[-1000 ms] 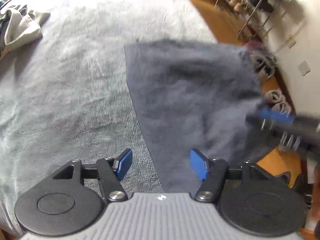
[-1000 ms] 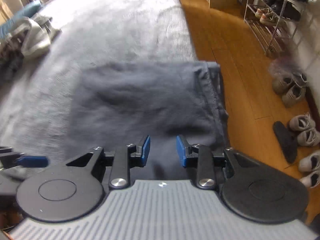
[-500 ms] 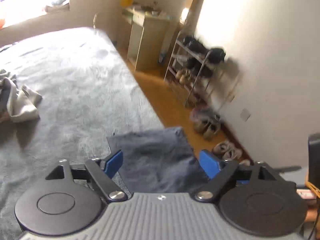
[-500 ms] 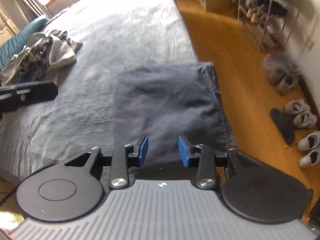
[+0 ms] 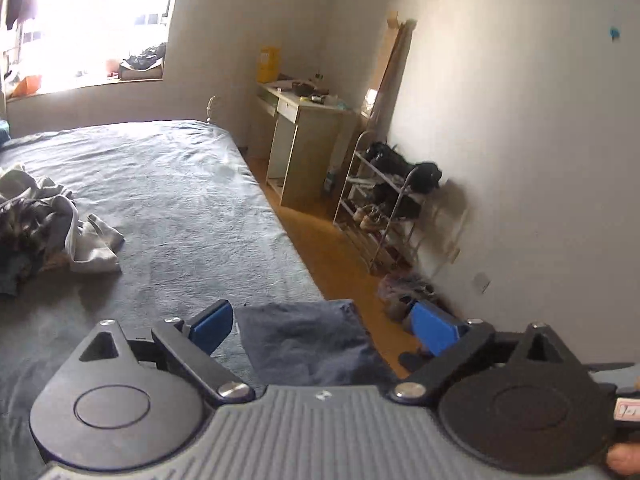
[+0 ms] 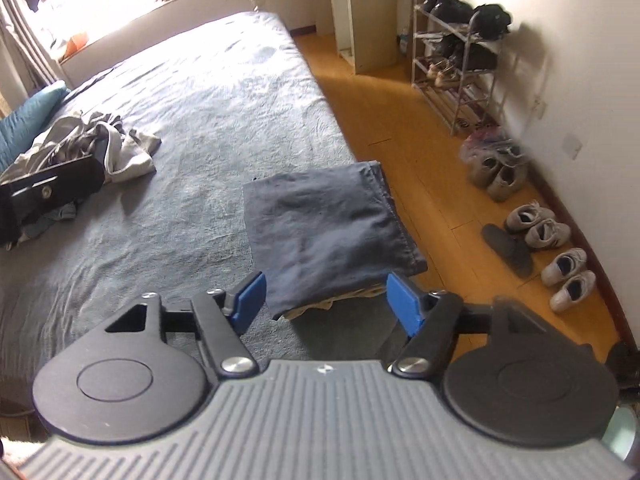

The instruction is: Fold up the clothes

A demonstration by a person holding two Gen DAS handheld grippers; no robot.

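Folded dark cloth lies at the bed's near right edge. Both the left gripper and right gripper have just been opening, jaws apart above it, nothing between them.

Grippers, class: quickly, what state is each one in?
Left gripper: open, holding nothing, jaws just opening.
Right gripper: open, holding nothing, jaws just opening.

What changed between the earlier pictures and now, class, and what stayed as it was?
Both views pulled up and away from the dark folded garment. The left gripper and the right gripper have just been opening their jaws, with nothing between them. The garment stayed flat at the edge of the bed; the pile of unfolded clothes stayed put.
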